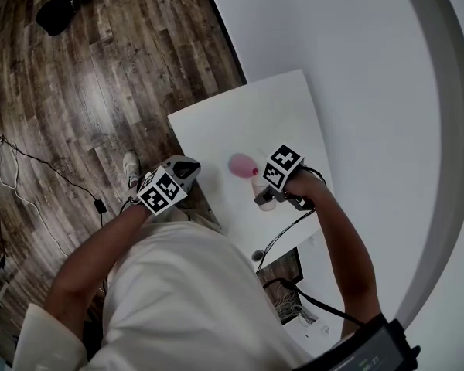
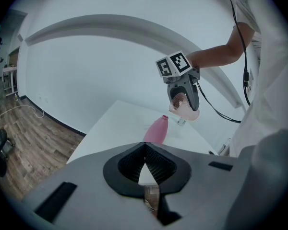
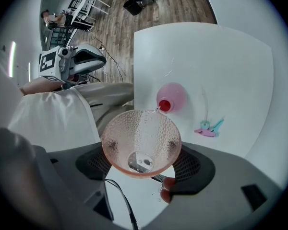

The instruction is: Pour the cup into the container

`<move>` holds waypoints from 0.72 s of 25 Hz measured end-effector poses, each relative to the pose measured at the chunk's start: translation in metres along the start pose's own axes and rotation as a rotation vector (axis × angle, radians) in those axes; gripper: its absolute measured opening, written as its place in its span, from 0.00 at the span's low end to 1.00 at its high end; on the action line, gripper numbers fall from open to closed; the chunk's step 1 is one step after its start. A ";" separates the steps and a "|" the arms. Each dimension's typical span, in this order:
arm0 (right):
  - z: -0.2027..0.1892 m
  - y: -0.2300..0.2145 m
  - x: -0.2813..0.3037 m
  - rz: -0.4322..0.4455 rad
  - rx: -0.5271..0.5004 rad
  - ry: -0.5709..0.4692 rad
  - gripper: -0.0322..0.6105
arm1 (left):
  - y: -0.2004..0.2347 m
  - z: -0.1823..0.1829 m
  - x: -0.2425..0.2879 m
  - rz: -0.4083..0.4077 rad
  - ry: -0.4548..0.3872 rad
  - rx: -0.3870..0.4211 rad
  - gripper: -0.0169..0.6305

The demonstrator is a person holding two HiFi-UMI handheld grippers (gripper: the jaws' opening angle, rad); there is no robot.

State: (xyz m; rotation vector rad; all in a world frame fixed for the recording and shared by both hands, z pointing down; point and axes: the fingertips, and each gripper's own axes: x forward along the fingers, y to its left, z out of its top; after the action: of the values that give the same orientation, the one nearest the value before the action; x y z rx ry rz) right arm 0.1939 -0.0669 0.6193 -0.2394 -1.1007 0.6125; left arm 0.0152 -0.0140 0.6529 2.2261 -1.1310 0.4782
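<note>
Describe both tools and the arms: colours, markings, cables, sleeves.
Left tool and right tool: grey shells, black ribbed pads, each topped by a white cube with black square markers. A black cable trails from the right one. White top, forearms bare.

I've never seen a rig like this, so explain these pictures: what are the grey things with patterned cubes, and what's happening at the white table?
A person holds a two-jaw gripper in each hand; the patterned cubes are part of them. One picture comes from a camera on the person's head, looking down; the other two come from cameras riding on each gripper. On the white table stands a pink bottle, with a small pastel clip-like thing near it. The right gripper clamps a pinkish dimpled cup, tipped with its lip over the bottle's mouth. The left gripper is shut and empty, beside the table.
</note>
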 end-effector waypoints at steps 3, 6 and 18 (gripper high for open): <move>0.000 0.000 0.000 0.000 0.002 0.006 0.63 | 0.001 0.000 0.000 -0.001 0.000 0.000 0.04; 0.000 -0.001 0.001 0.001 0.001 0.009 0.63 | 0.000 -0.001 0.000 -0.002 0.000 0.001 0.04; 0.000 -0.001 0.005 0.002 -0.001 0.026 0.63 | 0.000 -0.005 0.000 0.001 0.001 0.001 0.04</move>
State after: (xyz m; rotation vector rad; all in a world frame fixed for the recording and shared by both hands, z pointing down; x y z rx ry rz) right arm 0.1956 -0.0649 0.6236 -0.2483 -1.0755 0.6087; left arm 0.0143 -0.0104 0.6569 2.2257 -1.1316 0.4800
